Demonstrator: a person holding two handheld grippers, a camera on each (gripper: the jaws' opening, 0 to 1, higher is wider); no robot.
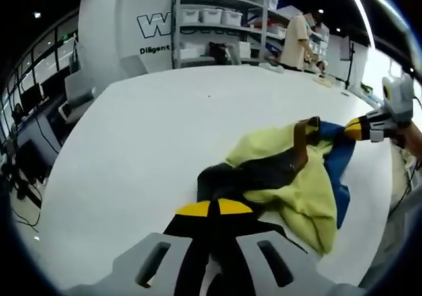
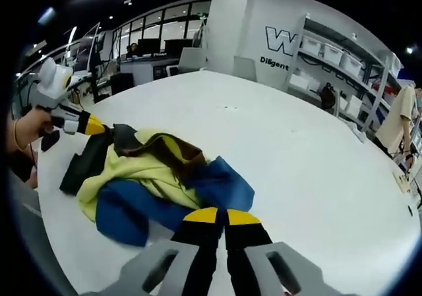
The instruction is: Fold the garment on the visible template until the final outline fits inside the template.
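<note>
A crumpled garment (image 1: 290,177) in yellow, blue and black lies bunched on the white table (image 1: 165,124). My left gripper (image 1: 211,207) is shut on its black edge at the near side. Reaching in from the right, my right gripper (image 1: 361,128) pinches the blue end. In the right gripper view the garment (image 2: 151,171) stretches between my right gripper (image 2: 222,215), shut on the blue cloth, and my left gripper (image 2: 93,125), held by a hand and clamped on the black part. The cloth under both sets of jaws is hidden.
The table (image 2: 297,151) spreads wide beyond the garment, and its edge runs close behind each gripper. A shelf with white bins (image 1: 217,26) and a standing person (image 1: 297,42) are at the far side. Desks with monitors (image 2: 151,49) stand beyond.
</note>
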